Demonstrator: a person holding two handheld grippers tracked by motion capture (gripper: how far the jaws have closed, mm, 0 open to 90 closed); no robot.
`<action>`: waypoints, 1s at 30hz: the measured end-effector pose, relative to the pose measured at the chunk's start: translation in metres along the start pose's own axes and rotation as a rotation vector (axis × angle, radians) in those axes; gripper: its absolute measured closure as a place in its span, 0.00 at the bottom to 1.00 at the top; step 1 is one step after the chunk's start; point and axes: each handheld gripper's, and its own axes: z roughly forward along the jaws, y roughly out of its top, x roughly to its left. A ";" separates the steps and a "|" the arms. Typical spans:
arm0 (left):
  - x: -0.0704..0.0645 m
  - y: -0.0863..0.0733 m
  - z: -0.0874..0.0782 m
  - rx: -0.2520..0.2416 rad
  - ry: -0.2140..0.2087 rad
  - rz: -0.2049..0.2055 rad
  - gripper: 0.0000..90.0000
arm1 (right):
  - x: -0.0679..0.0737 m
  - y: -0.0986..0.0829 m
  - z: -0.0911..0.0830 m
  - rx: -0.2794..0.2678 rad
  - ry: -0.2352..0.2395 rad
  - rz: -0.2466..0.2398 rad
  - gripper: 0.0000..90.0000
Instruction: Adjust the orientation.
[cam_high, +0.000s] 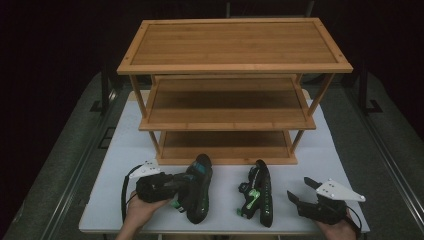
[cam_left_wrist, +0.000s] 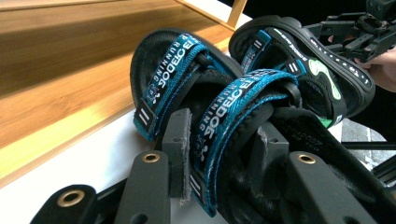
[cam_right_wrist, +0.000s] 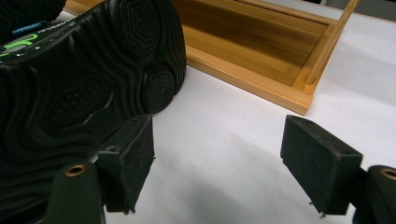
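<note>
White table (cam_high: 125, 150) fronting a bamboo rack (cam_high: 235, 65): left gripper (cam_high: 181, 186) is clenching the left sandal (cam_high: 199, 187), lying lengthwise toward the rack; right gripper (cam_high: 299, 192) is resting released beside the right sandal (cam_high: 261, 192).

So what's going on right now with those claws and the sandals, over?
Left gripper shut on left sandal strap. Right gripper open, beside right sandal, which lies on its side. Shelf rack behind, nothing blocking.

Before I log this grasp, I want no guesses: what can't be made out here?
- Left gripper, left gripper view: a teal strap hides whether its pads meet behind it.
- Left sandal, high view: strap lettering too small.
- Right sandal, right gripper view: only its sole faces the camera.
</note>
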 end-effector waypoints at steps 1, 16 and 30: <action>-0.001 0.001 0.002 -0.001 -0.003 -0.005 0.72 | 0.000 0.000 0.000 -0.001 0.000 -0.001 0.28; -0.019 0.003 0.026 0.005 0.033 0.047 0.61 | 0.001 0.001 -0.001 -0.010 0.006 -0.006 0.28; -0.026 0.003 0.034 0.014 0.047 0.069 0.44 | 0.012 0.012 -0.007 -0.067 0.059 -0.009 0.37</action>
